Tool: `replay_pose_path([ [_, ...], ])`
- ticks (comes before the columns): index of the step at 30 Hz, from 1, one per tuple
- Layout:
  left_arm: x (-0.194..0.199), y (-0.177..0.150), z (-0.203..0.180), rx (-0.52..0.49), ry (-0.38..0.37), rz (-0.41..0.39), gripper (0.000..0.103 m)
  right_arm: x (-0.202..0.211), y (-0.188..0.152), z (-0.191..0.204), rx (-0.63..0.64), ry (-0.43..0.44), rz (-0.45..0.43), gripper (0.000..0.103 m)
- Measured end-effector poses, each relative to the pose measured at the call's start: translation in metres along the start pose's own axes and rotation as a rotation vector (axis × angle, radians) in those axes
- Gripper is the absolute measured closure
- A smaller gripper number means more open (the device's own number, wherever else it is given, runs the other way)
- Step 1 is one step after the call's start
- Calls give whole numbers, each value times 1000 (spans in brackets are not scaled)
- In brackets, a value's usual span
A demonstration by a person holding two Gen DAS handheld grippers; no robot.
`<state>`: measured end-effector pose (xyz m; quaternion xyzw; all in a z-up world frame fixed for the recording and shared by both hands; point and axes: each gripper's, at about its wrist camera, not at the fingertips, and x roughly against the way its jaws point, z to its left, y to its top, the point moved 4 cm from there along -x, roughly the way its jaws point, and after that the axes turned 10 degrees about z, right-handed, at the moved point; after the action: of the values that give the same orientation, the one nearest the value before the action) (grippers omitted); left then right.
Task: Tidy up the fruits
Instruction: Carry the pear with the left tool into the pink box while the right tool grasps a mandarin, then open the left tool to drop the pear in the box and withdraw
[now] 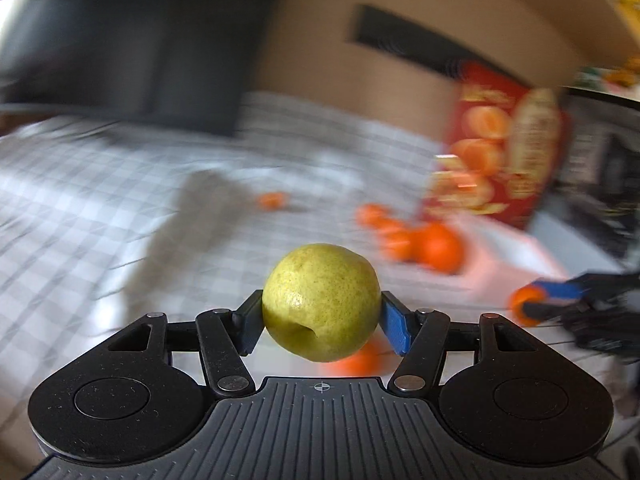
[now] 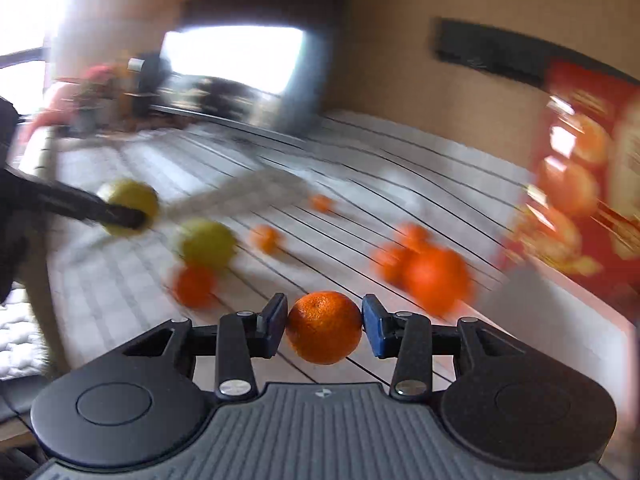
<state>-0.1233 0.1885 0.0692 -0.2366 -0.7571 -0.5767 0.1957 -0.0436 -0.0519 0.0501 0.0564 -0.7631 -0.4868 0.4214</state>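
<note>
While both loads ride clear of the table | left tongs (image 1: 322, 312) clenched on green fruit (image 1: 321, 302) | right tongs (image 2: 325, 325) clamping mandarin (image 2: 324, 327) | orange pile (image 2: 424, 266) ahead-right of right tongs, nearer them

A grey-and-white checked cloth (image 1: 100, 184) covers the bench; behind it rises a plain tan wall (image 1: 320, 40) bearing a dark horizontal strip (image 2: 480, 52); a dark screen (image 1: 120, 52) stands at the far edge, glaring white in the right wrist view; bright daylight floods from a window (image 2: 24, 40) at left; everything is blurred.
</note>
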Motion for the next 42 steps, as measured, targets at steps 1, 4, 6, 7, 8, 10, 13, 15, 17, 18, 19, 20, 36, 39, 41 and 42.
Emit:
replay_pose_path([
  [1,-5,9,-19,-34,-44,-2,37,3,-9,-13,-29,-25,16,62],
  [4,-24,38,-75,-116,-157,1,37,16,-28,-43,-99,-64,42,62],
  [6,-40,62,-117,-164,-239,7,37,29,-34,-55,-119,-99,39,62],
  [7,-48,73,-135,-178,-272,12,37,36,-34,-62,-127,-125,30,62],
  [8,-58,85,-155,-188,-305,20,37,42,-33,-69,-135,-149,19,62],
  [10,-82,108,-186,-193,-359,46,37,53,-25,-93,-171,-203,-6,62],
  [13,-135,134,-219,-193,-415,140,37,55,-9,-135,-258,-258,-12,62],
  [15,-180,141,-240,-223,-392,223,37,47,-2,-159,-295,-306,1,62],
  [17,-220,139,-254,-259,-305,304,37,31,-1,-177,-313,-365,39,62],
  [18,-239,135,-260,-280,-258,344,37,18,-2,-186,-323,-383,74,62],
  [19,-258,129,-265,-302,-218,390,37,7,-4,-193,-332,-384,105,62],
  [20,-269,121,-267,-311,-197,429,37,-7,-8,-198,-336,-360,149,62],
  [36,-322,96,-267,-261,-207,534,37,-36,-33,-201,-381,-321,225,54],
  [39,-299,113,-263,-204,-322,404,44,-17,-33,-190,-358,-343,147,42],
  [41,-274,123,-251,-178,-354,311,44,-1,-33,-180,-329,-379,99,37],
  [42,-260,126,-244,-165,-370,281,44,6,-34,-173,-310,-392,77,36],
])
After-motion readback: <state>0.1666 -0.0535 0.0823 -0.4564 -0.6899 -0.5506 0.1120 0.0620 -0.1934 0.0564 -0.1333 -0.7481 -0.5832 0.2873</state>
